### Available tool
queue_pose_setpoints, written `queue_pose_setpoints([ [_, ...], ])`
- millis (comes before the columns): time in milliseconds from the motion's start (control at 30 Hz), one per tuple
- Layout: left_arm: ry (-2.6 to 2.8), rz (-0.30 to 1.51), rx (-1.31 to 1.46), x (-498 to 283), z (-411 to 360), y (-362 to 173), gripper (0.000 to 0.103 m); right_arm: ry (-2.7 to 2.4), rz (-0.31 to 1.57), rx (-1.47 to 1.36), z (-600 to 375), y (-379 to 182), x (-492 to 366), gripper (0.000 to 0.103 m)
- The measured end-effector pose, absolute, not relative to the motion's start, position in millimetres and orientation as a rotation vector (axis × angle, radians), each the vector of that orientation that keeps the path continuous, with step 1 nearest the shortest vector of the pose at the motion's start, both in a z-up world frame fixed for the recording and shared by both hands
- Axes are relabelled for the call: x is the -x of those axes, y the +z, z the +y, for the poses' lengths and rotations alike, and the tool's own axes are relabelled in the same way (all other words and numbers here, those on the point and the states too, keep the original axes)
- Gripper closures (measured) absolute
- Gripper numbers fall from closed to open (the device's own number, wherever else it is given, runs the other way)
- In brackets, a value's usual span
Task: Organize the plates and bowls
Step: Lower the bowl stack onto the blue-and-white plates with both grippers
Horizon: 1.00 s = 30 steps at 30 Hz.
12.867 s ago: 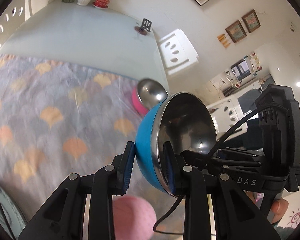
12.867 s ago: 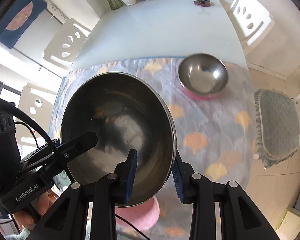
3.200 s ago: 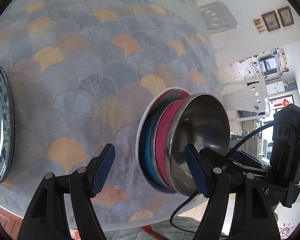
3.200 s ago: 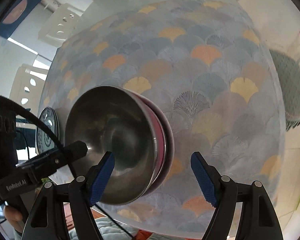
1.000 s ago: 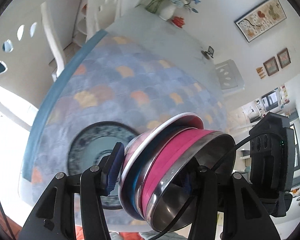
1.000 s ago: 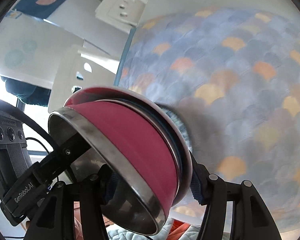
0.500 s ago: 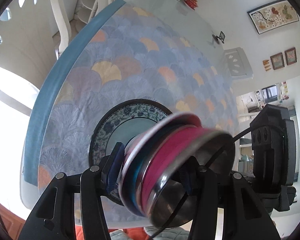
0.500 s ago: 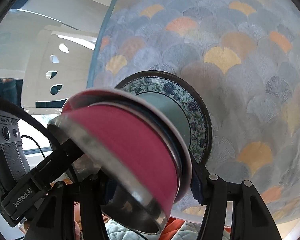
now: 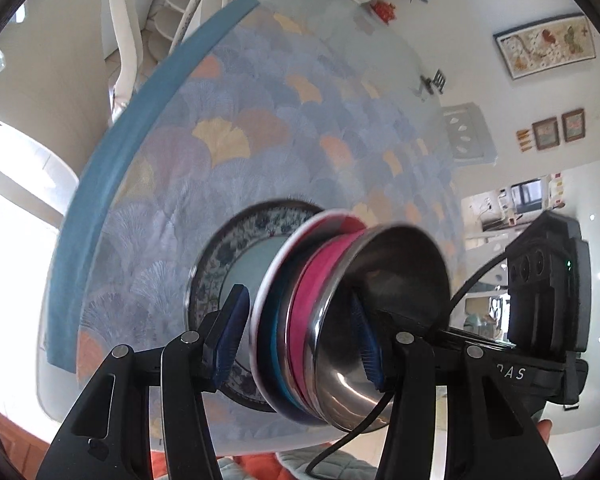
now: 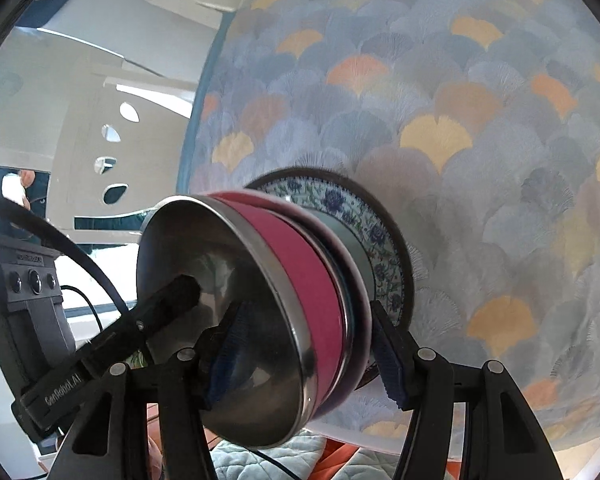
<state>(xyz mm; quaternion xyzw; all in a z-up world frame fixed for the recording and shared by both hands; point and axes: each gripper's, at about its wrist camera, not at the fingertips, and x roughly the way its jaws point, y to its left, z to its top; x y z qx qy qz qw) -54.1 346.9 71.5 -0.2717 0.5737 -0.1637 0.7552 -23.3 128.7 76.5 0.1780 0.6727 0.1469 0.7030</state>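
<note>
My left tool point(image 9: 298, 334) and right tool point(image 10: 306, 354) both clamp nested steel-lined pink and blue bowl stack on pink plate point(image 9: 340, 316); blue-floral patterned plate point(image 10: 374, 236) lies directly beneath on worktop point(image 10: 480, 120).

Polished steel bowl point(image 9: 384, 308) mirrors the room above a matt pink band point(image 10: 308, 280); glazed floral plate point(image 10: 380, 236) gleams on soft woven cloth point(image 10: 480, 128); matt black plastic gripper arms, ribbed blue pads point(image 9: 230, 340)
</note>
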Motion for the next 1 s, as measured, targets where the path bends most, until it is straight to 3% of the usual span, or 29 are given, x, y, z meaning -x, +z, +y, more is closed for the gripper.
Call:
queue_pose_setpoints([
  [1000, -0.323, 1.14, 0.607, 60.2, 371.1, 100.2, 0.052, 0.353, 1.39, -0.41, 111.9, 119.2, 29.2, 0.043],
])
